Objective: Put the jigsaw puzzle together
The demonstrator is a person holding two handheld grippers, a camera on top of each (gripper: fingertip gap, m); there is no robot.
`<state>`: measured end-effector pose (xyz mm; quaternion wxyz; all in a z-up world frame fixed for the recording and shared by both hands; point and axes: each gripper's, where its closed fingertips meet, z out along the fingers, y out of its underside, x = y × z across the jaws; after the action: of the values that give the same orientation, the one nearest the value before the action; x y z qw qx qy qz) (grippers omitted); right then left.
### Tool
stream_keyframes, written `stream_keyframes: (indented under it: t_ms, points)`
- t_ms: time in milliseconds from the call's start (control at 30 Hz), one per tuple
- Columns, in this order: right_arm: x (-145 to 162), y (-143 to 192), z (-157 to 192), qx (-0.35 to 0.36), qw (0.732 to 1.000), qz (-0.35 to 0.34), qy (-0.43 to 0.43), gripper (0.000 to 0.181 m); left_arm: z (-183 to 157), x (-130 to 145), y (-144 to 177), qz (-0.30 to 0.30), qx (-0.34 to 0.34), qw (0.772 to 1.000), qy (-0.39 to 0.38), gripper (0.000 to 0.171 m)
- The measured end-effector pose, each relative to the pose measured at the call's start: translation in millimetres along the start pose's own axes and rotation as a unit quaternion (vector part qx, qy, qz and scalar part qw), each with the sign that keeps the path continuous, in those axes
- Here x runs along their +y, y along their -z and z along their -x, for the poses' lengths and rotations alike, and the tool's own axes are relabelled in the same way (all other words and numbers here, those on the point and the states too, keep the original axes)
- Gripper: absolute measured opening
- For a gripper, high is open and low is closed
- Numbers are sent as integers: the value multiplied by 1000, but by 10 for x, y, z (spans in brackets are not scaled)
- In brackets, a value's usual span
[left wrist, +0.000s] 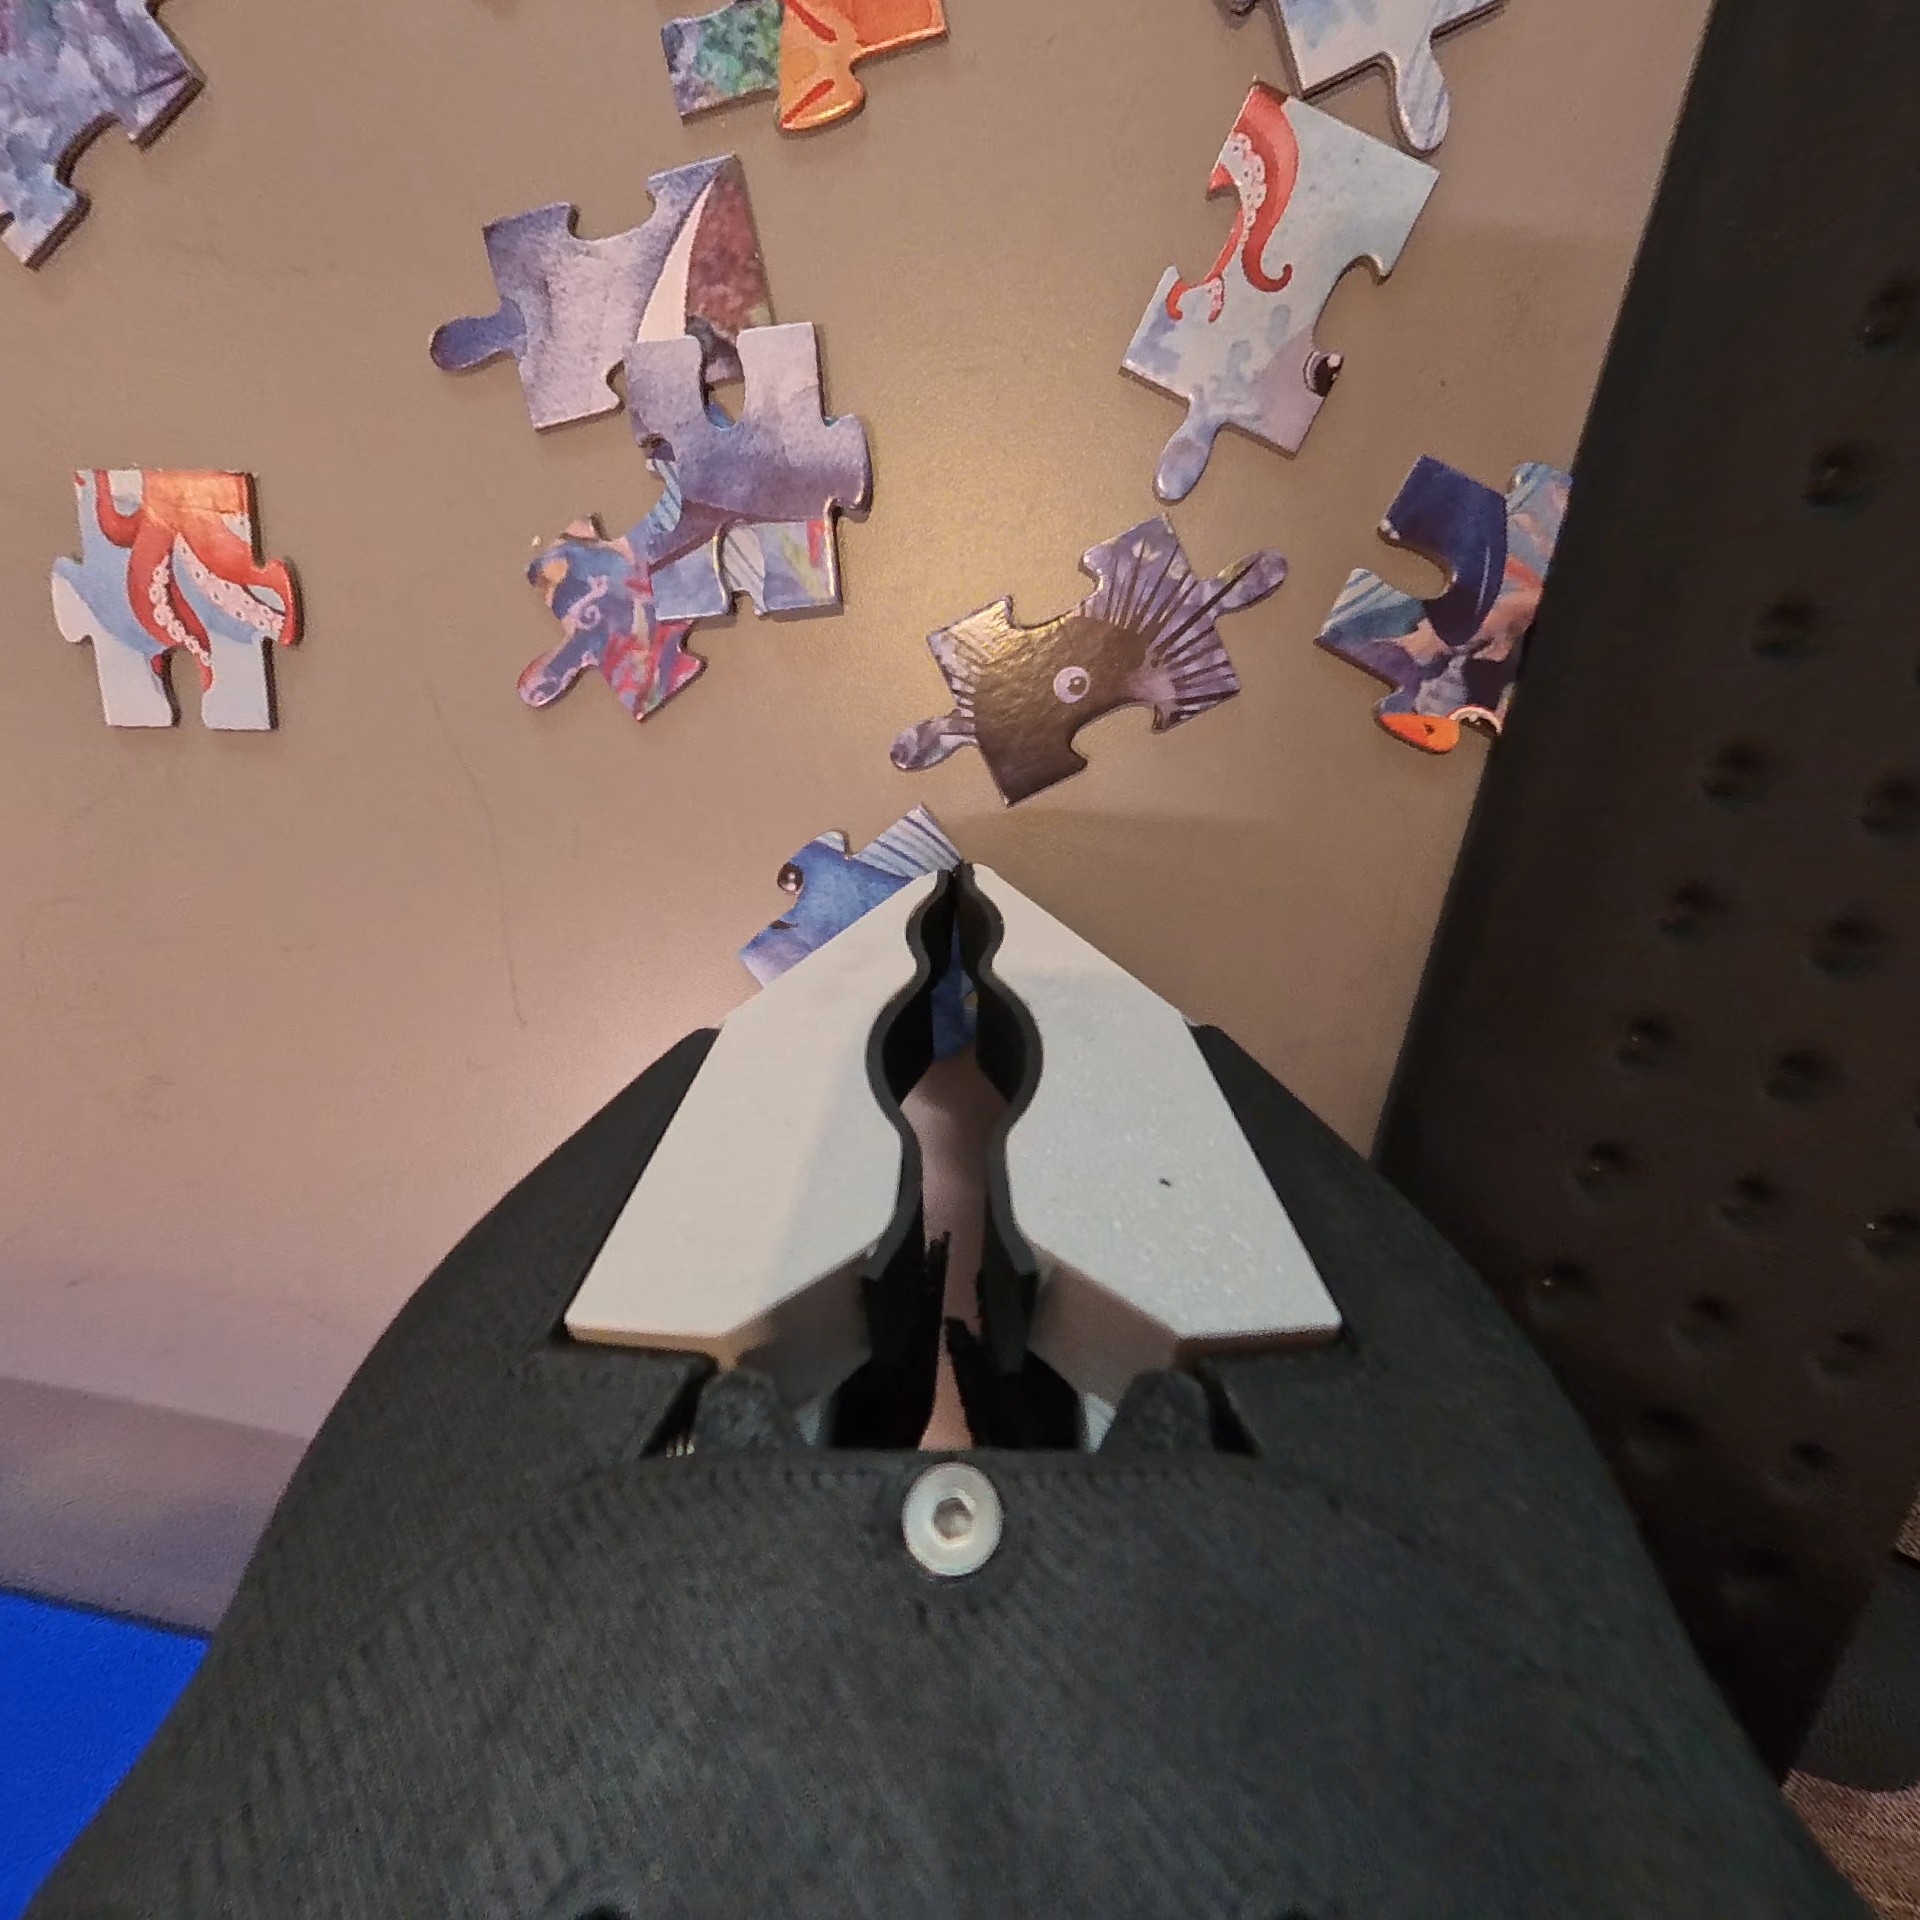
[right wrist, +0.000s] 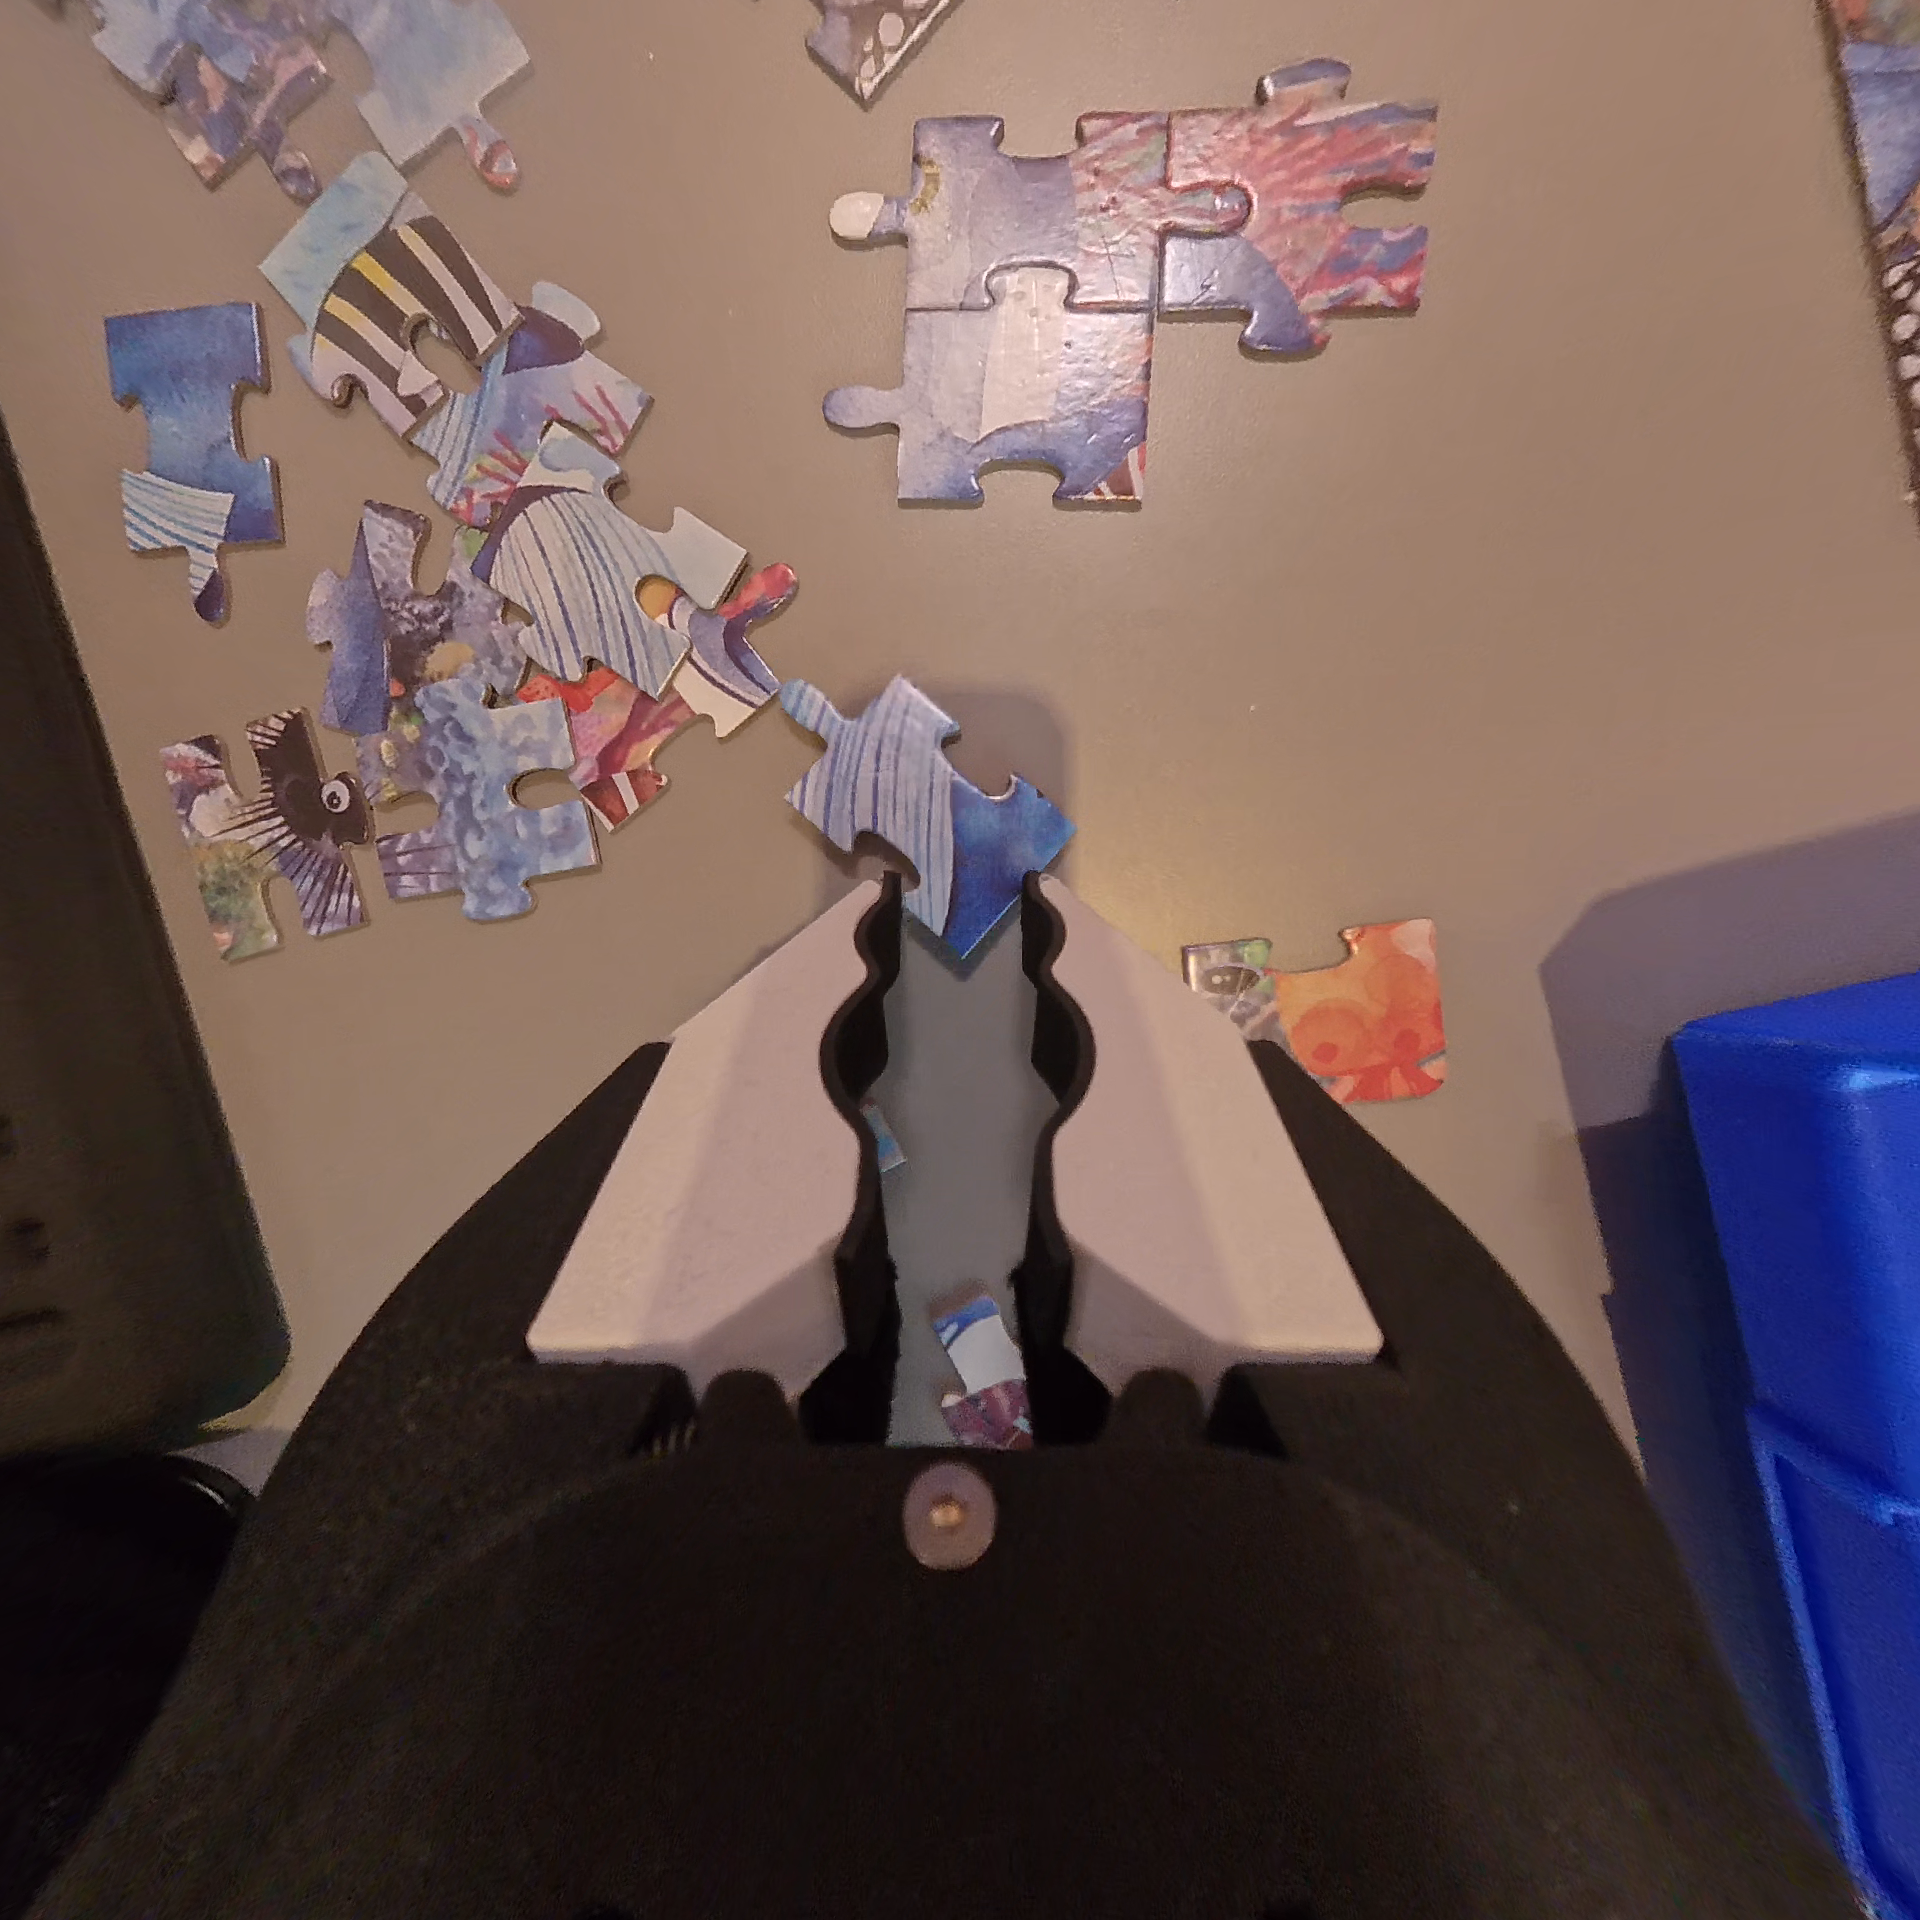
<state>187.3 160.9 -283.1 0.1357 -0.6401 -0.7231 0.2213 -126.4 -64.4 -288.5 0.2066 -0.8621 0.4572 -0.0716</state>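
Observation:
My left gripper (left wrist: 961,878) is shut, its tips together low over the tan table (left wrist: 312,987). A blue puzzle piece with a striped corner (left wrist: 842,914) lies under the tips and shows to the left of the fingers and through the slit between the pads. I cannot tell if the tips touch it. My right gripper (right wrist: 961,888) is shut on the corner of a blue and white striped piece (right wrist: 914,800), one pad on each side, and holds it above the table with its shadow behind. Three joined pieces (right wrist: 1101,301) lie farther ahead.
Loose pieces lie scattered: a dark fish piece (left wrist: 1081,665), an octopus piece (left wrist: 177,597), an overlapping heap (right wrist: 468,623) and an orange piece (right wrist: 1361,1023). A black perforated panel (left wrist: 1714,727) stands at the right. A blue bin (right wrist: 1808,1351) sits to the right of my right gripper. The tips of one gripper are about 40 cm away from the tips of the other.

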Motion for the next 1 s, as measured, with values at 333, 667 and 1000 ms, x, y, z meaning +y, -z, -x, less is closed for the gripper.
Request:
stream_keyframes:
  t_ms: [333,667,1000]
  points:
    - [-133,135,-29,10,999,-48,4,0,140,35,134,-19,-25,999,32,28]
    - [-78,277,-56,44,997,-60,-23,25,124,204,166,-16,-20,998,51,45]
    - [-130,264,379,87,993,-58,-49,42,129,341,220,-42,-19,996,71,54]
